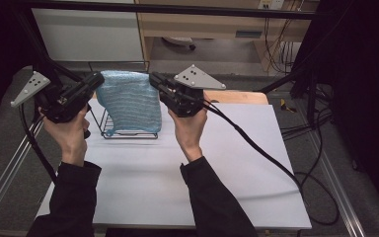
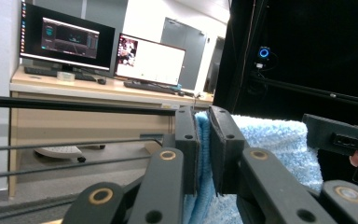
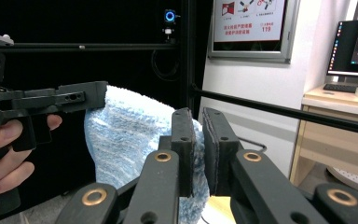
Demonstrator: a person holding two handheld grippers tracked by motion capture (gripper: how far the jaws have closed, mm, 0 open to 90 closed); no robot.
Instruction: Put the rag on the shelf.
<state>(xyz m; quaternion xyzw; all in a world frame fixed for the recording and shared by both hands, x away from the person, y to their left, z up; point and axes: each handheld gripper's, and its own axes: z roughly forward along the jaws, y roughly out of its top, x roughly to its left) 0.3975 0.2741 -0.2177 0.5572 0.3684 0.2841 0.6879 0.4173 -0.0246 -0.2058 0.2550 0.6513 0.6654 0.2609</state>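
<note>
A light blue fluffy towel hangs spread out above the back of the white table, held by its two top corners. My left gripper is shut on the towel's left top corner; in the left gripper view the cloth is pinched between the black jaws of that gripper. My right gripper is shut on the right top corner, and the right gripper view shows the towel clamped in its jaws. The lower edge of the towel drapes over a black wire rack.
Black cables trail from the right gripper across the table and off its right side. A black frame bar crosses above the far end. Desks with monitors stand beyond the table.
</note>
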